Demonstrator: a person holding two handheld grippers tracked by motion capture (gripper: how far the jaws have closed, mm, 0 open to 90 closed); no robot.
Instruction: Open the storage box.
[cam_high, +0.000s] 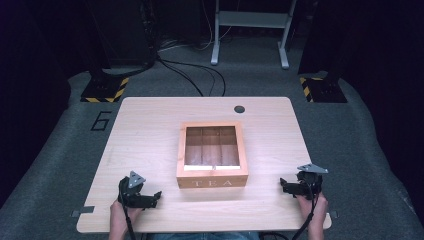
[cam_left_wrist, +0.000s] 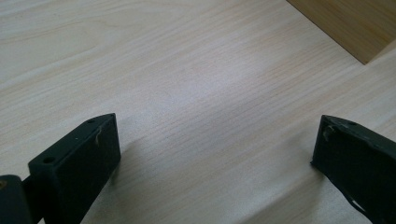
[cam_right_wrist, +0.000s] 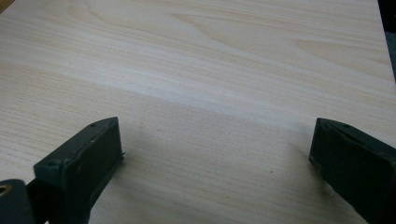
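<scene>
— At table centre: wooden tea box (cam_high: 212, 156), glass-paned lid down, "TEA" lettering on the front face toward the near edge, dividers visible through the pane. Nothing else on the pale wood table (cam_high: 150, 130) apart from a round cable hole (cam_high: 239, 109) at about 12 o'clock from the box.

— And the tongs?

— Left gripper (cam_high: 152, 197) at roughly 8 o'clock from the box, low over the table, well apart from it. Jaws spread wide, bare tabletop between them in the left gripper view, a corner of the box (cam_left_wrist: 348, 25) up at 1 o'clock. Right gripper (cam_high: 284, 186) at about 4 o'clock, also clear of the box, jaws likewise wide apart with plain wood grain between them in the right gripper view. Nothing held on either side.

— Step in hand?

— Most likely the approach to the box, probably to lift the lid. Not yet begun; both tools parked at the near corners.

— Doing it well?

— Best to steady the base with one gripper at a side wall and bring the other to the lid's front lip from 6 o'clock, jaws kept wide until squarely around the rim. Slow close, light squeeze on the frame, never on the pane. Upward swing about the rear edge, presumably hinged though no hinge can be made out, rather than a straight pull, to avoid dragging the whole box toward the table edge.
</scene>
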